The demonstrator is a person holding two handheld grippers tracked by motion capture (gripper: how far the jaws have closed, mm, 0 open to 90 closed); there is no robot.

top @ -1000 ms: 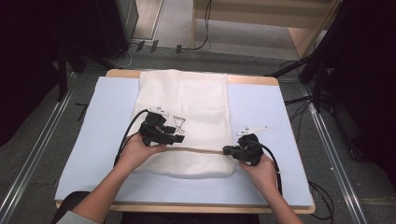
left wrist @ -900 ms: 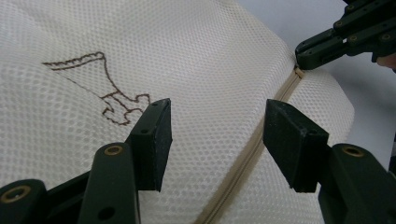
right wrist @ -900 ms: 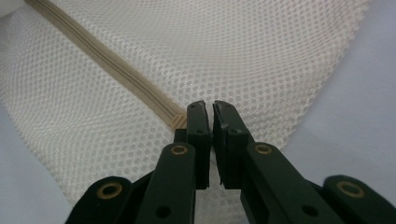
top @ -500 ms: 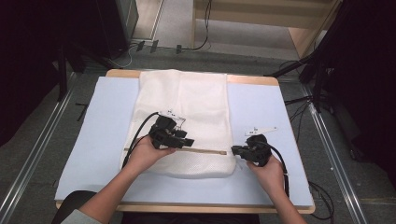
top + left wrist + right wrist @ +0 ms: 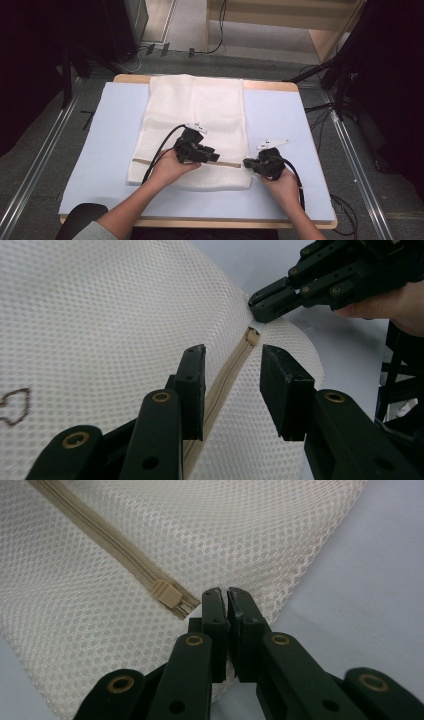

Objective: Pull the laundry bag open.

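Note:
A white mesh bag lies flat on a pale blue mat. A beige zipper runs across its near end. My left gripper is open just above the bag, with its jaws on either side of the zipper. My right gripper is shut on the bag's right edge, right beside the beige zipper slider. In the left gripper view, the right gripper pinches the fabric just past the slider.
The mat covers a wooden table whose edge shows at the front. Metal rails run along both sides on the floor. Cables lie behind the table. A black cable trails from the left gripper across the bag.
My left gripper has moved right along the zipper, closer to the right gripper. The right gripper has shifted slightly right at the bag's edge.

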